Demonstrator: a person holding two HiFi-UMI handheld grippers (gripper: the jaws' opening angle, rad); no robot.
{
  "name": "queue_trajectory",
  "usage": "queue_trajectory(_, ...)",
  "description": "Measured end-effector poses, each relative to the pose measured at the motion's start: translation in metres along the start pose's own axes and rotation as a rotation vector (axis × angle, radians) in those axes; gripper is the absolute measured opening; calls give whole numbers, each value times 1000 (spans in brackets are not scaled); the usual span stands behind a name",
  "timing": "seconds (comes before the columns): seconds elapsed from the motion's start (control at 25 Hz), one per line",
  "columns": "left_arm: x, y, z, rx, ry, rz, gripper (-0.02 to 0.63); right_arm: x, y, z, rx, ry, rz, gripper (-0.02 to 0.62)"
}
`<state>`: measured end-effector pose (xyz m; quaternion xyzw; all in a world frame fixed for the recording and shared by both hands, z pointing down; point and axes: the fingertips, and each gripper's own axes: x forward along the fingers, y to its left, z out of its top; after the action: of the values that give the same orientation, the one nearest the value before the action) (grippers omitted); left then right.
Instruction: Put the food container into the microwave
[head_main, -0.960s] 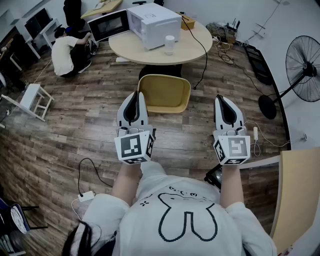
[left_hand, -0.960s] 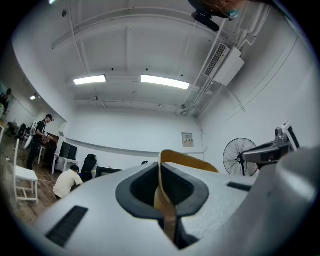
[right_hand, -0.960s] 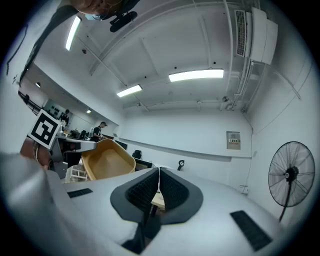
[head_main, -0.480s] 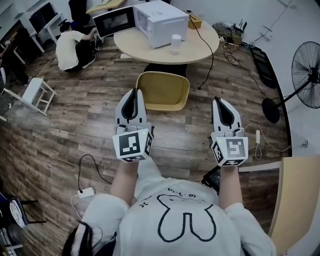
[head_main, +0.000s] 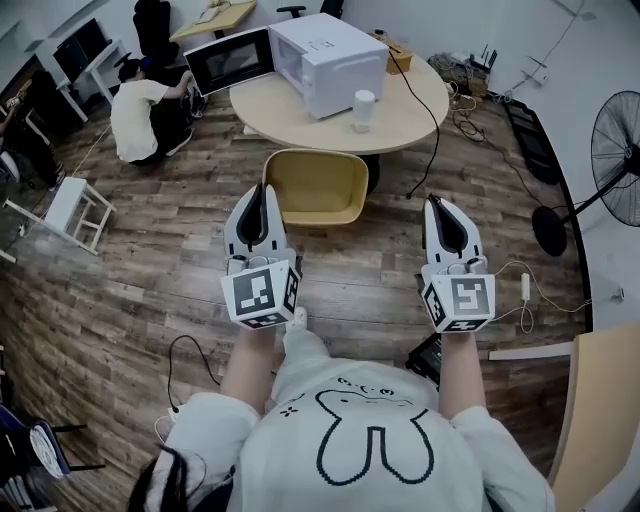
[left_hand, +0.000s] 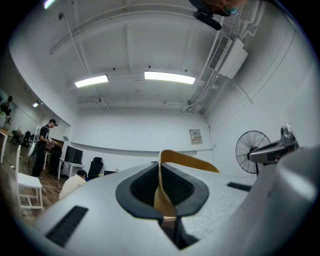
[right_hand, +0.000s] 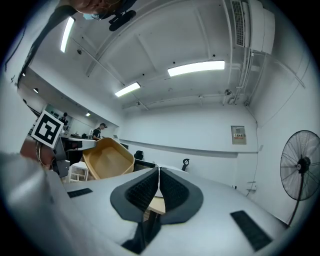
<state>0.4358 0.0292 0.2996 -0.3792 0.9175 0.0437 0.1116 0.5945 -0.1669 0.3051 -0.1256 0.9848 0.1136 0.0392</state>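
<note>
In the head view, the person stood on the wood floor, well short of the round table, with both grippers held out in front. The left gripper had its jaws closed on the near-left rim of the yellow food container. The container hung in the air above the floor and had not yet reached the table. The right gripper was well apart from the container, its jaws drawn together. The white microwave sat on the table with its door swung open to the left. A white cup stood just in front of it near the table's edge.

In the left gripper view, the 2 dark pads pinched the thin yellow rim, which rose between them and curved off to the right. The grip was narrow and looked secure.

In the right gripper view, the 2 pads met with only a slit between them and held nothing. The container showed off to the left, beside the left gripper's marker cube.

Judged from these views, the pickup was done and the microwave was already open. Still left were the carry to the table, setting the container inside the cavity, and letting go. The cup stood near the opening and would likely need to be steered around.
</note>
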Motion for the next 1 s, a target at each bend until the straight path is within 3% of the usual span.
queue_trajectory(0.6,162,153,-23,-17,-4,-15,20,211,47,0,-18,25,-3,32)
queue_trajectory(1.0,219,233,-39,-21,10,-25,20,300,90,-5,-8,45,0,32)
